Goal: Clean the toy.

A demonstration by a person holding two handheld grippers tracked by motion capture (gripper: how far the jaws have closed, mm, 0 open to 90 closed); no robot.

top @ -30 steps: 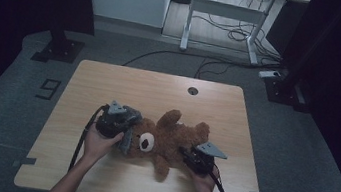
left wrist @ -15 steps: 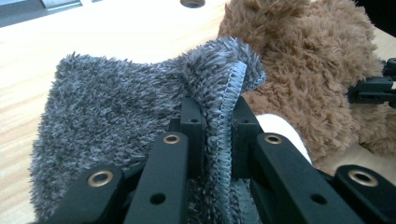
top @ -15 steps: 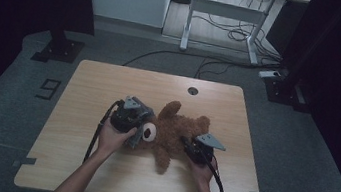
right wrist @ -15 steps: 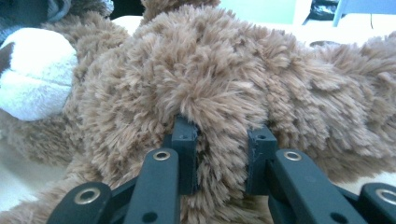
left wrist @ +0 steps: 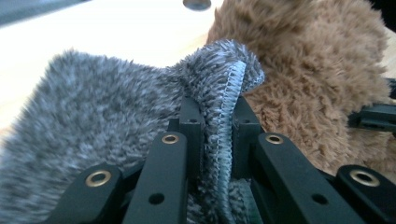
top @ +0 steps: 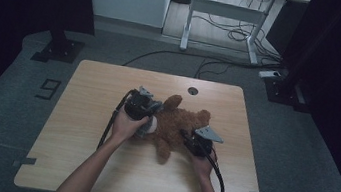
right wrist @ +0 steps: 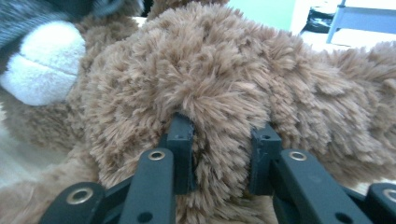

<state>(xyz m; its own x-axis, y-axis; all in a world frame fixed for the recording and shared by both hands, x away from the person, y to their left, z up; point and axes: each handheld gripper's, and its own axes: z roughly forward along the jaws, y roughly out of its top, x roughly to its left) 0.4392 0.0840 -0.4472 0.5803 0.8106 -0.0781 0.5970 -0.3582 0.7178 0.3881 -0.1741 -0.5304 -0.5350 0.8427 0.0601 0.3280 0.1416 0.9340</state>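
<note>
Nearest the worktop's (top: 98, 166) front edge, the person's two forearms come in and split toward the toy. The right claw (right wrist: 219, 158) has its jaws pressed into a tuft of the teddy bear's (top: 182, 125) brown fur, pinching a fold of pile on the body rather than anything firm. The jaws have just opened a little, with the fur between them all the while, so this hold looks shallow to me; a sideways tug could let the tuft slide free and the bear would swing round on the wood.

Just beyond, the left claw (left wrist: 219, 144) is closed on the stitched hem of a grey fleecy cloth (left wrist: 93, 116), which lies against the bear's head, near the white muzzle (right wrist: 42, 63). Only the thin edge sits between the pads, and the seam stands upright there. If the cloth is meant to go round the head, I judge that pulling it while the bear is anchored so lightly would drag the whole toy toward the worktop's left edge instead of stretching the fabric. The hem could also slip out, leaving the cloth bunched against the head.

The bear lies about midway across the worktop, a little toward its right side, well short of the cable hole (top: 193, 90) near the far edge, so a fall off the worktop seems unlikely.
</note>
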